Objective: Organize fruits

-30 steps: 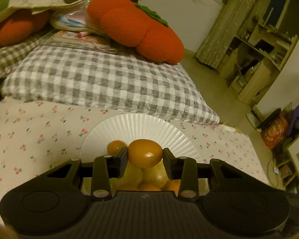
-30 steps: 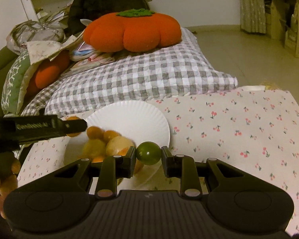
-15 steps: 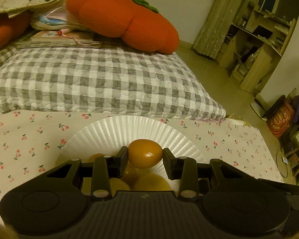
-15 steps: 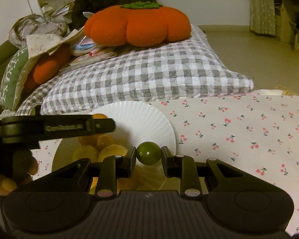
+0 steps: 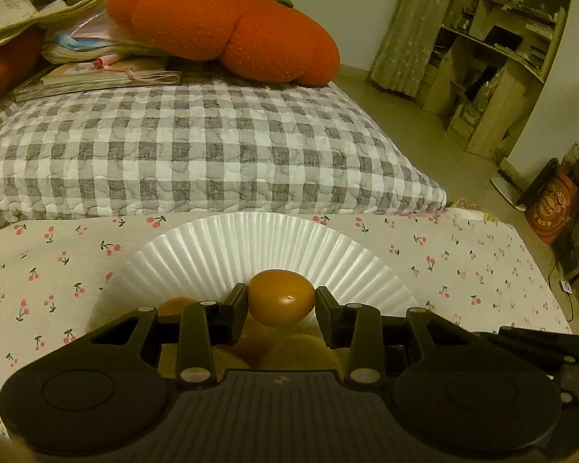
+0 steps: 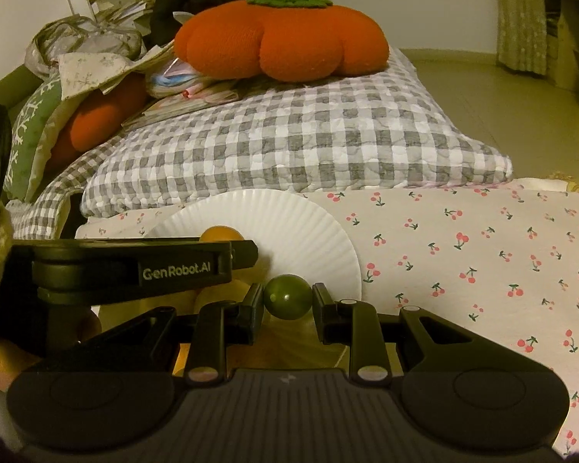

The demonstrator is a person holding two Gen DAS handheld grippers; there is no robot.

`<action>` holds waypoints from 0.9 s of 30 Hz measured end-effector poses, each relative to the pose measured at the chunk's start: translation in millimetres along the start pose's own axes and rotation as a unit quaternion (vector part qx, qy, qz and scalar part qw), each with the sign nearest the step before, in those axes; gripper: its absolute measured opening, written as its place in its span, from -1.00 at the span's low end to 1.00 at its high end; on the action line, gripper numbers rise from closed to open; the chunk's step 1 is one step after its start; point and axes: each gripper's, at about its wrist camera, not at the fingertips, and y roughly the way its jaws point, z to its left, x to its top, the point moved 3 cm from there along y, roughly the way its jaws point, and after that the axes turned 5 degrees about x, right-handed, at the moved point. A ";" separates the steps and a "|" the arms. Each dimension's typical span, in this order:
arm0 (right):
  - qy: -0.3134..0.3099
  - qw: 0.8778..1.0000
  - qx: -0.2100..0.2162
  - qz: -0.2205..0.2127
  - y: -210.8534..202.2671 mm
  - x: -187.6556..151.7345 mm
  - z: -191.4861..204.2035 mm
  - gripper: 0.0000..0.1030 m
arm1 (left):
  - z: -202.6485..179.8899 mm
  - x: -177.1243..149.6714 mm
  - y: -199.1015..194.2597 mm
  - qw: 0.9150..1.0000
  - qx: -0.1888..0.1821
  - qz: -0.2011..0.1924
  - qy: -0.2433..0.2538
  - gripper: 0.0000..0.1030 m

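My left gripper (image 5: 281, 303) is shut on an orange fruit (image 5: 281, 296) and holds it low over the white paper plate (image 5: 266, 247). Several yellow and orange fruits (image 5: 289, 351) lie on the plate under its fingers, mostly hidden. My right gripper (image 6: 288, 298) is shut on a small green fruit (image 6: 288, 298) at the plate's (image 6: 289, 223) right side. The left gripper shows in the right wrist view as a black bar (image 6: 135, 266) across the plate, with its orange fruit (image 6: 220, 234) at the tip.
The plate sits on a cherry-print sheet (image 6: 482, 254). A grey checked pillow (image 5: 197, 154) lies just behind it, with an orange pumpkin cushion (image 5: 227, 23) and books on top. Floor and wooden shelves (image 5: 498, 69) are at the right.
Both grippers have sunk lower and closer to the plate with their fruits still held. The left gripper has shifted further right across the plate.
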 end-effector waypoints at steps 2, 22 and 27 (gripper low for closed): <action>0.001 1.000 0.000 -0.001 0.3 0.0 -0.9 -0.52 | -0.5 -0.1 -0.1 1.000 0.000 -0.001 0.003 -0.53; 0.050 0.998 0.012 -0.044 -33.2 19.9 -4.3 -0.39 | 18.2 8.2 -53.1 0.999 -0.018 -0.014 -0.046 -0.26; 0.038 0.999 0.016 -0.034 -36.5 17.1 8.3 -0.29 | 28.7 1.4 -71.8 0.999 0.003 -0.011 -0.047 -0.12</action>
